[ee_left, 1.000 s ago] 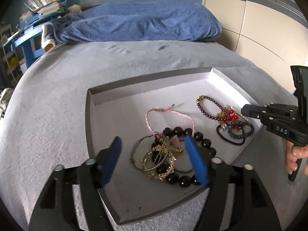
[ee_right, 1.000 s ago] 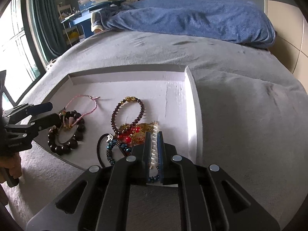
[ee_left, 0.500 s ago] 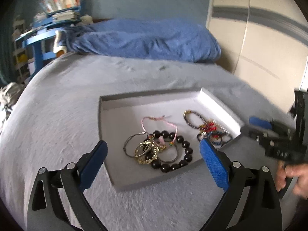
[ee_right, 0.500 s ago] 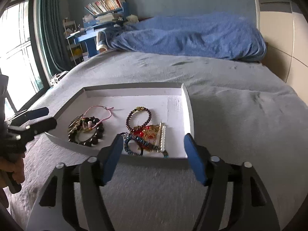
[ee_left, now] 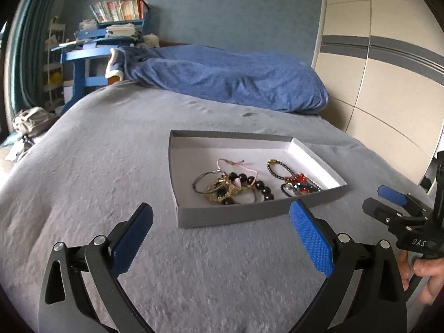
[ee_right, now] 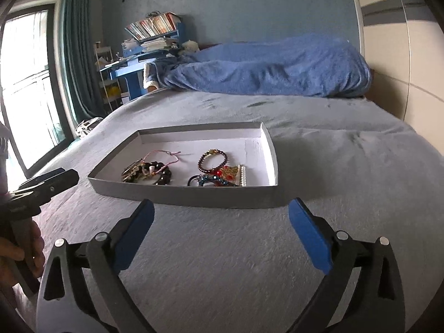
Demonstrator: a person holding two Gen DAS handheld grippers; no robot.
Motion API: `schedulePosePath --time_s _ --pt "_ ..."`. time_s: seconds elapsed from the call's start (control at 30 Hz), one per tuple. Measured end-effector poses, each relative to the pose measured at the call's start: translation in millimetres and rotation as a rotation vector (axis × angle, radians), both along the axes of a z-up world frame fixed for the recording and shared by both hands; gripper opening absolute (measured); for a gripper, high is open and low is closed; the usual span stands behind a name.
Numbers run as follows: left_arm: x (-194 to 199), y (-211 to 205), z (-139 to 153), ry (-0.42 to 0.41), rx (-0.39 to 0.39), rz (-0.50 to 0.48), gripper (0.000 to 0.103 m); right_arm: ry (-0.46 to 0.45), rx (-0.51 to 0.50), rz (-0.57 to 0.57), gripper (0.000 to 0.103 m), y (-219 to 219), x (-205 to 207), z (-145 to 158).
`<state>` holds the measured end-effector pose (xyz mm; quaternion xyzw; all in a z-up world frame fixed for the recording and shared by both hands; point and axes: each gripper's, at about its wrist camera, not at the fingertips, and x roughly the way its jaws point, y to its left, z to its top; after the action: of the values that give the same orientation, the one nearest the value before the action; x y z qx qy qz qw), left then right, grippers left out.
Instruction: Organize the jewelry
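Grey tray [ee_right: 194, 198] w/ tangled, indistinct jewelry [ee_right: 147, 170]; both grippers [ee_left: 222, 238] [ee_right: 222, 233] wide apart, empty.

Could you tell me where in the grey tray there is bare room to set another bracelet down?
The tray floor is bare along its far wall, behind the pink cord bracelet, and in its left corner. The near half is crowded: black bead bracelet pile, red-and-gold cluster.

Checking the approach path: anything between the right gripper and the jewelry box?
No. In the right wrist view only bare grey bed cover lies between the open right gripper and the jewelry box.
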<state>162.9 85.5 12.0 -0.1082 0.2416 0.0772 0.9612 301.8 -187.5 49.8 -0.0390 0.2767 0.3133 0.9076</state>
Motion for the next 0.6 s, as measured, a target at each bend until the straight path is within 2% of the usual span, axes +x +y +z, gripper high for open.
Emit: schedulePosePath --time_s 0.3,0.6 --pt "-25 -19 -1 -0.047 0.052 0.007 0.098 -0.034 -0.042 0.013 0.097 3 -23 -6" --pt "-30 -31 -1 -0.043 0.089 -0.010 0.098 -0.060 -0.071 0.026 0.097 7 -42 -9"
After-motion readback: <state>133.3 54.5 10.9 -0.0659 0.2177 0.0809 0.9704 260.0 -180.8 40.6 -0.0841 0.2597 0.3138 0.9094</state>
